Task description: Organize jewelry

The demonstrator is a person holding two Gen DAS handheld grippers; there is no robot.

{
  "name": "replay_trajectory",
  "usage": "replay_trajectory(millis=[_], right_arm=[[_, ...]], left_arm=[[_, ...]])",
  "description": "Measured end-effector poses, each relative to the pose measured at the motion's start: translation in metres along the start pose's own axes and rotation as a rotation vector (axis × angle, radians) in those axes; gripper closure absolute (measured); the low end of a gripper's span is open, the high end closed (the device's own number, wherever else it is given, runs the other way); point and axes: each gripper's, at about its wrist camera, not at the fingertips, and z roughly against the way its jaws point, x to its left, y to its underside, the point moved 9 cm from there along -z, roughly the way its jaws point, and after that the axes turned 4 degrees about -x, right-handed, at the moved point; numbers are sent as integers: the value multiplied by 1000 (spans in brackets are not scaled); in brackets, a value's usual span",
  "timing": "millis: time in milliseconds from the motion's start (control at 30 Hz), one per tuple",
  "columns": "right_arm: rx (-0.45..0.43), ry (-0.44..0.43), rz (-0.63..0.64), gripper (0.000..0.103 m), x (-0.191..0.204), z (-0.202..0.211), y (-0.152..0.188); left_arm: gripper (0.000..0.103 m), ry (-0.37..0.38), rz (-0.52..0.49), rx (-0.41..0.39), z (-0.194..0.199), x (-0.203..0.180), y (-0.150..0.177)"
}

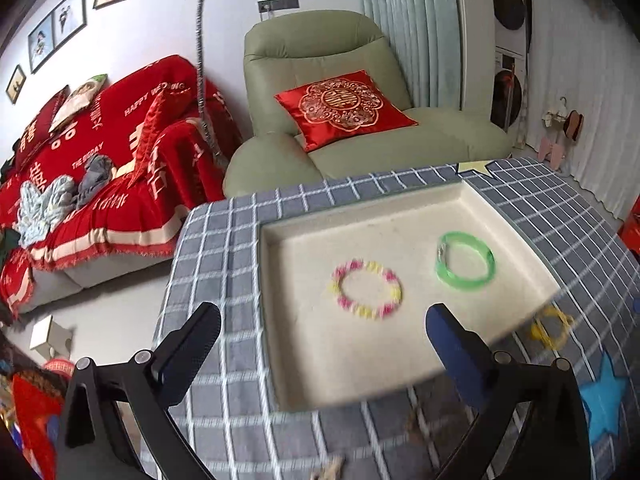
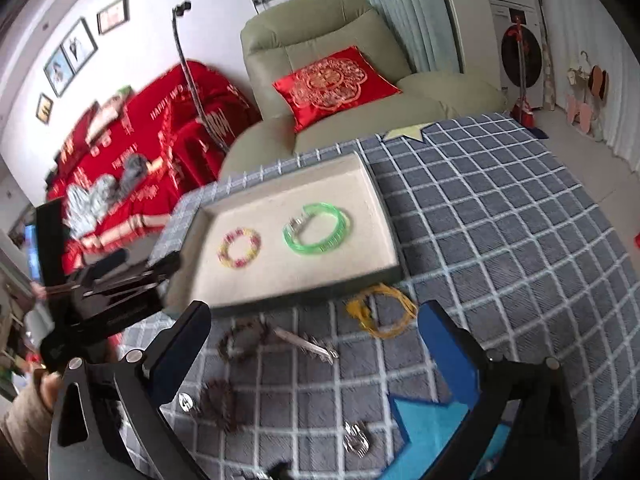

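Both grippers are hanging wide open with nothing between their fingers: the left gripper (image 1: 322,334) is hovering over the near part of the cream tray (image 1: 472,200), the right gripper (image 2: 314,330) over the checked tablecloth (image 2: 500,220) in front of it. Inside the tray, a pink-and-yellow bead bracelet (image 1: 366,289) and a green bangle (image 1: 465,266) are lying side by side, apart. Outside it (just off the near edge) a yellow bracelet (image 2: 382,316) is sitting on the cloth, with a dark bead bracelet (image 2: 240,340) and a silver clip (image 2: 308,345) nearby.
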Motion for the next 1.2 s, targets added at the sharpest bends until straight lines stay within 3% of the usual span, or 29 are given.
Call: replay_trajectory(millis=[133, 367, 567, 1000, 1200], right_arm=[[19, -5, 1, 0, -2, 11, 19], [93, 44, -7, 0, -18, 14, 65], [147, 94, 0, 0, -29, 11, 98], [160, 132, 27, 2, -38, 4, 110], [186, 140, 68, 19, -33, -10, 116]], left_arm=[[0, 46, 19, 31, 26, -1, 29], [0, 31, 79, 92, 55, 4, 93], [0, 45, 85, 139, 67, -15, 131], [1, 11, 130, 179, 57, -18, 149], [9, 18, 117, 188, 53, -26, 153]])
